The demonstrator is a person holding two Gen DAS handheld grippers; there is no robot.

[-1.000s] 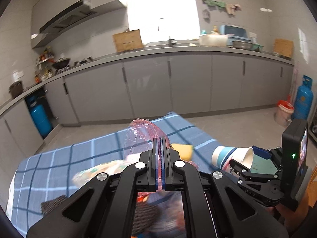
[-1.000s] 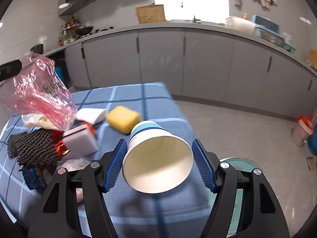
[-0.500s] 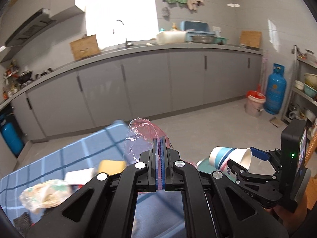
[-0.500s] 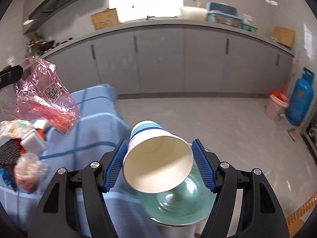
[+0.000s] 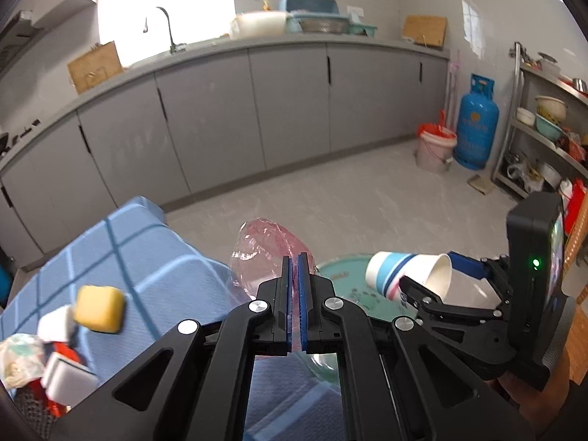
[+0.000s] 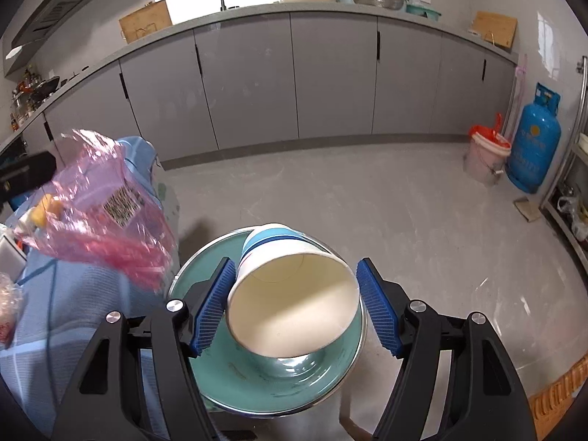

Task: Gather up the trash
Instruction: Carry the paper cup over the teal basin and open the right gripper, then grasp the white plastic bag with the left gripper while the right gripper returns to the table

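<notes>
Left gripper (image 5: 294,275) is clamped tight on the pink plastic bag (image 6: 106,213), right gripper (image 6: 294,305) squeezes the paper cup (image 6: 290,290) — both just off the table (image 5: 147,257) edge, over the green bin (image 6: 235,378).

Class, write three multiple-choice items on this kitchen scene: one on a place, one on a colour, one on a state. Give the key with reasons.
1. The white paper cup with blue bands hangs over:
A. the round teal metal-rimmed bin
B. the sink
C. the orange bucket

2. The gas cylinder by the wall is:
A. red
B. blue
C. green

3. The left gripper is:
A. open, empty
B. shut on the crinkled pink plastic bag
C. shut on a sponge

Key: A, the bin lies directly beneath; B, its body is blue; B, the bag is pinched between shut fingers.
</notes>
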